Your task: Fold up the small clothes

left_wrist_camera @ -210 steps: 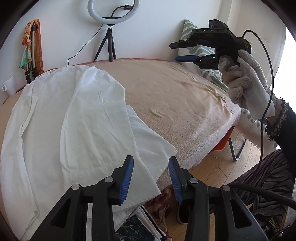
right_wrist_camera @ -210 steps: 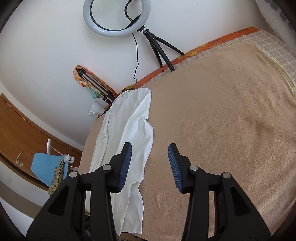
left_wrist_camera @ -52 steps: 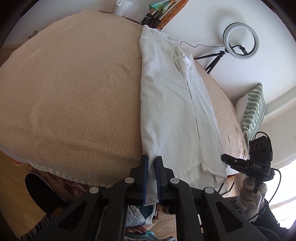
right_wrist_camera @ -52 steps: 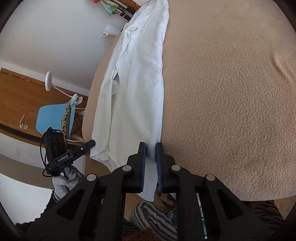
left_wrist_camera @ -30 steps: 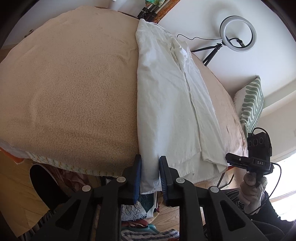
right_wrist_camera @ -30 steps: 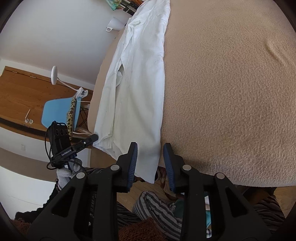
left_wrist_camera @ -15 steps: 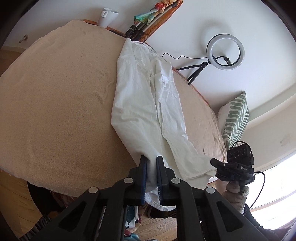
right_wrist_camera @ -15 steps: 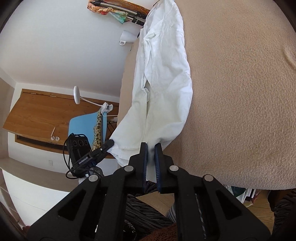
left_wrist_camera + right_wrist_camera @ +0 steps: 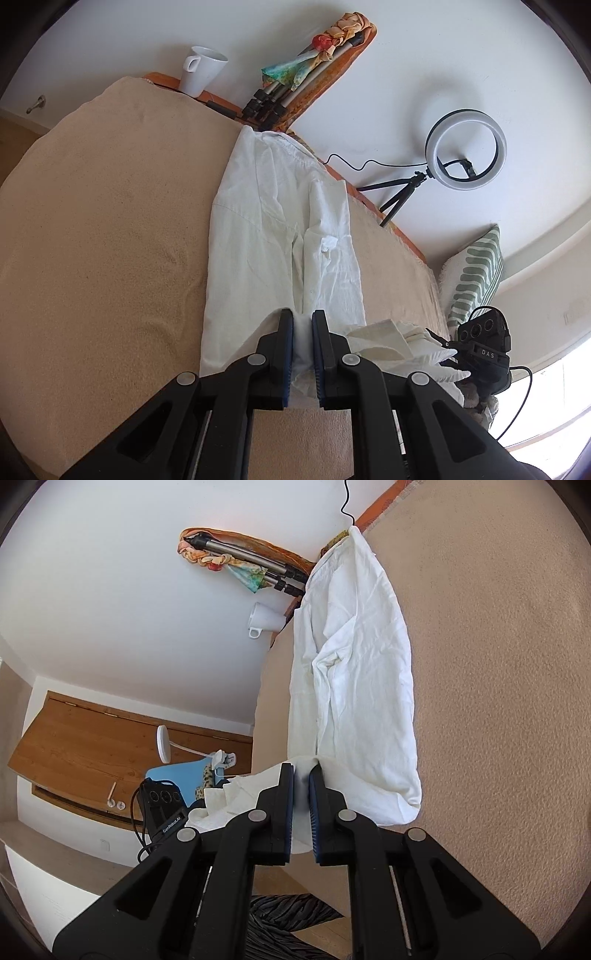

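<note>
A white shirt lies lengthwise on the beige blanket, its sides folded in to a narrow strip. My left gripper is shut on the shirt's bottom hem and holds it lifted above the blanket. My right gripper is shut on the other hem corner of the same shirt. The lifted hem curls back over the shirt's lower part. The right gripper also shows in the left wrist view, and the left gripper shows in the right wrist view.
A white mug, a folded tripod with a scarf and a ring light stand by the far wall. A green patterned pillow lies at the blanket's right end. A blue chair stands beyond the bed.
Both grippers have shut on the shirt's hem and lifted it up and forward toward the collar, so the lower part now bends over the rest.
</note>
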`<state>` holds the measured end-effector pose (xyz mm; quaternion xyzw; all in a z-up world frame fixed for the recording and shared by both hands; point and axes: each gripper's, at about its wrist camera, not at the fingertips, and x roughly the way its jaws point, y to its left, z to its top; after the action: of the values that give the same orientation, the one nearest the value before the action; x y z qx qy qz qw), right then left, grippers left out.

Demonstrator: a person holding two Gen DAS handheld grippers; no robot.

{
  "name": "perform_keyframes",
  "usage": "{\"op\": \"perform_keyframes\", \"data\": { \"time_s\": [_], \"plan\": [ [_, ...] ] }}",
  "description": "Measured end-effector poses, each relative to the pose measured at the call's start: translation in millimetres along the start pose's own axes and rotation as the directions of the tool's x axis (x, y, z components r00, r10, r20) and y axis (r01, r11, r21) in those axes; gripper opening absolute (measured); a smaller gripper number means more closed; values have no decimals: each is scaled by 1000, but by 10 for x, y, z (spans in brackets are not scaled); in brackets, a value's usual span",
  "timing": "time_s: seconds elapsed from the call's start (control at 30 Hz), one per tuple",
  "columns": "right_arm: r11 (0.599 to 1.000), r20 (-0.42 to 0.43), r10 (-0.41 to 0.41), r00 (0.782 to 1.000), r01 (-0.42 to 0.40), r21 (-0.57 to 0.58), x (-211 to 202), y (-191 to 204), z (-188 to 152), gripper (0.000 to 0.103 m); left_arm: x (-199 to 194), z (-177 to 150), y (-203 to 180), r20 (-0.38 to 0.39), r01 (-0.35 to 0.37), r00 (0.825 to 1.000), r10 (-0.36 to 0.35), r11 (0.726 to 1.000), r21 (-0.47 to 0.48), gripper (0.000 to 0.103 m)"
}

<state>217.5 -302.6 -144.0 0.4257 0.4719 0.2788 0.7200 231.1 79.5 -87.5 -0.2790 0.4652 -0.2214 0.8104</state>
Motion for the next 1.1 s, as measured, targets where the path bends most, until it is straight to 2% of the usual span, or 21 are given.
{"op": "perform_keyframes", "data": {
  "time_s": [0.23, 0.27, 0.3, 0.33, 0.37, 0.43, 0.5, 0.57, 0.73, 0.83, 0.97, 1.03, 1.1],
  "plan": [
    [997, -12, -53, 999, 54, 56, 237, -280, 396, 9, 318, 249, 135, -10, -51, 999, 51, 999, -15, 9],
    [996, -14, -57, 998, 58, 62, 264, -307, 434, 10, 338, 274, 148, -4, -74, 997, 74, 997, -15, 15],
    [995, -15, -64, 998, 64, 70, 292, -336, 476, 11, 332, 298, 164, 15, -88, 996, 88, 996, -19, 29],
    [994, -18, -70, 997, 71, 81, 313, -363, 516, 13, 306, 323, 177, 31, -101, 994, 101, 995, -22, 39],
    [992, -25, -80, 996, 82, 93, 331, -393, 560, 17, 276, 345, 188, 44, -103, 994, 104, 994, -25, 41],
    [992, -51, -87, 995, 91, 83, 368, -401, 625, 26, 205, 375, 199, 66, -97, 993, 98, 995, -17, 41],
    [993, -49, -107, 993, 109, 47, 350, -356, 646, 29, 155, 363, 198, 89, -127, 988, 125, 992, 10, 41],
    [988, -27, -152, 988, 152, -11, 311, -283, 638, 32, 157, 338, 227, 78, -125, 989, 123, 992, 21, 41],
    [967, 37, -243, 969, 245, -73, 191, -212, 623, 32, 196, 234, 209, 50, -153, 987, 150, 986, 68, 40],
    [959, 73, -249, 966, 257, -122, 144, -110, 590, 32, 279, 190, 116, 26, -164, 986, 162, 980, 113, 38],
    [927, 61, -256, 965, 263, -267, 311, 125, 477, 32, 466, 160, 11, -15, -188, 981, 193, 968, 169, 38],
    [893, 59, -317, 946, 319, -319, 469, 180, 430, 32, 554, 150, -6, -27, -216, 974, 225, 956, 196, 38],
    [818, 118, -438, 891, 450, -359, 568, 182, 408, 33, 591, 153, 9, -26, -236, 969, 246, 951, 202, 38]
  ]
}}
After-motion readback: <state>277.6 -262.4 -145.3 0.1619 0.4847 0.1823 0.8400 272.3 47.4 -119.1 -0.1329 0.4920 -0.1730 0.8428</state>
